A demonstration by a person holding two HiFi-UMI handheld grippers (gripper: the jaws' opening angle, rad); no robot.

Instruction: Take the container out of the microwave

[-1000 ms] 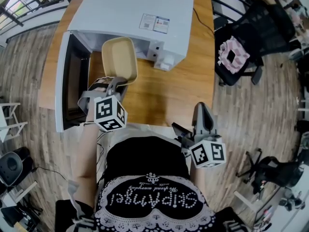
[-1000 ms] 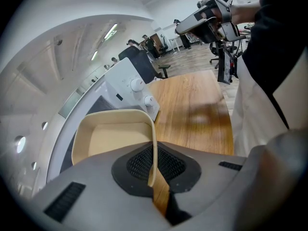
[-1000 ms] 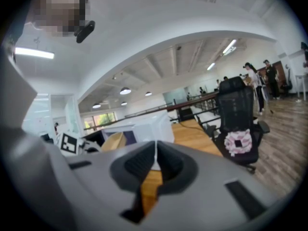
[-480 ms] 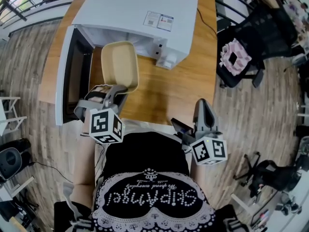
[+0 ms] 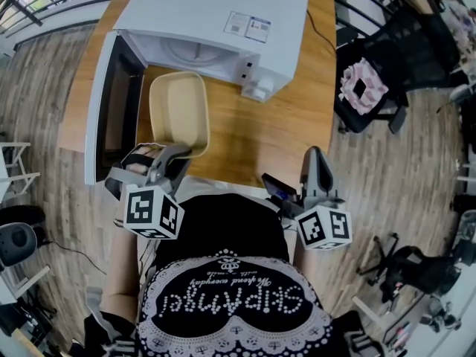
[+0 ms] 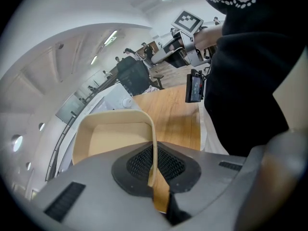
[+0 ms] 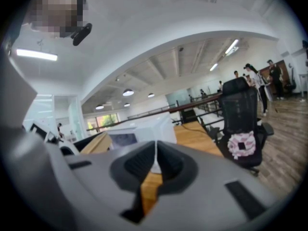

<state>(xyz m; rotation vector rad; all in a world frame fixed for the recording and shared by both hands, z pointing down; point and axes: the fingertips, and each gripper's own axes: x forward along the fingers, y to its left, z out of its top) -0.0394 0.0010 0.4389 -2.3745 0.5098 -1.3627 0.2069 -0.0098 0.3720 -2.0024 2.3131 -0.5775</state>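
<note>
One container (image 5: 178,110), pinched by the left gripper (image 5: 174,155); one open microwave (image 5: 216,17).

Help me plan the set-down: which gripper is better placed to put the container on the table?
Left. The left gripper is shut on the rim of the container, over the table; the right gripper is shut and empty.

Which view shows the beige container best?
Head view: the container shows whole from above, its rim in the left gripper. Left gripper view shows only part of it close up; right gripper view, none.
</note>
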